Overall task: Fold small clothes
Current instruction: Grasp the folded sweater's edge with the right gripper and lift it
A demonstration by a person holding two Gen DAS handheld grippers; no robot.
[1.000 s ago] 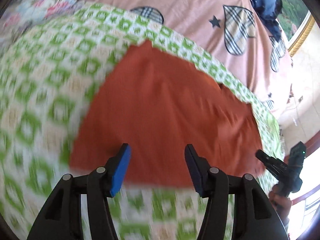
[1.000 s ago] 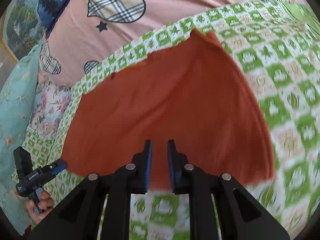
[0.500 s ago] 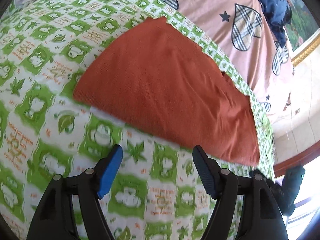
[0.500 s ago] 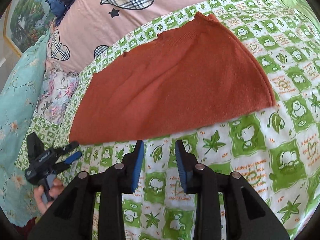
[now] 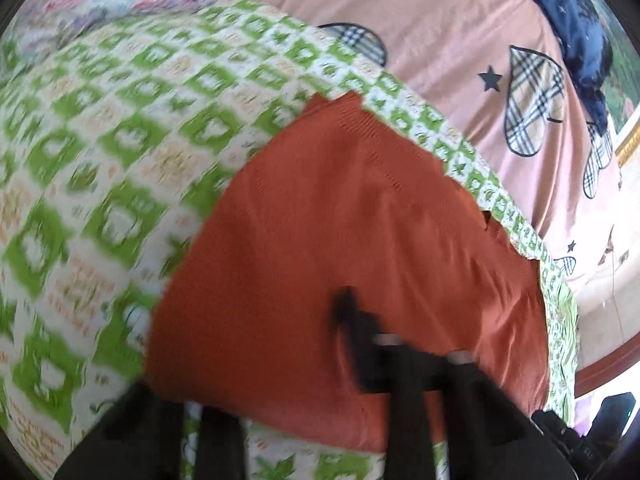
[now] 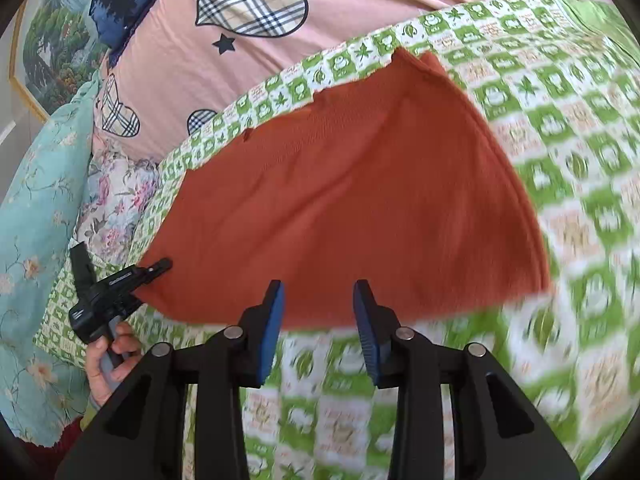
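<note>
Change: both tools are coming back onto the orange garment after pulling off it.
Left tool: gripping the near-left corner.
Right tool: open wider, empty, nearing the hem.

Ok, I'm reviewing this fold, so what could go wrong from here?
The left gripper sits at a corner of the orange cloth, blurred in its own view; it may catch only one layer. The right gripper is open at the near edge, holding nothing, so a one-sided lift could skew the cloth. Either could pinch the green blanket beneath.
</note>
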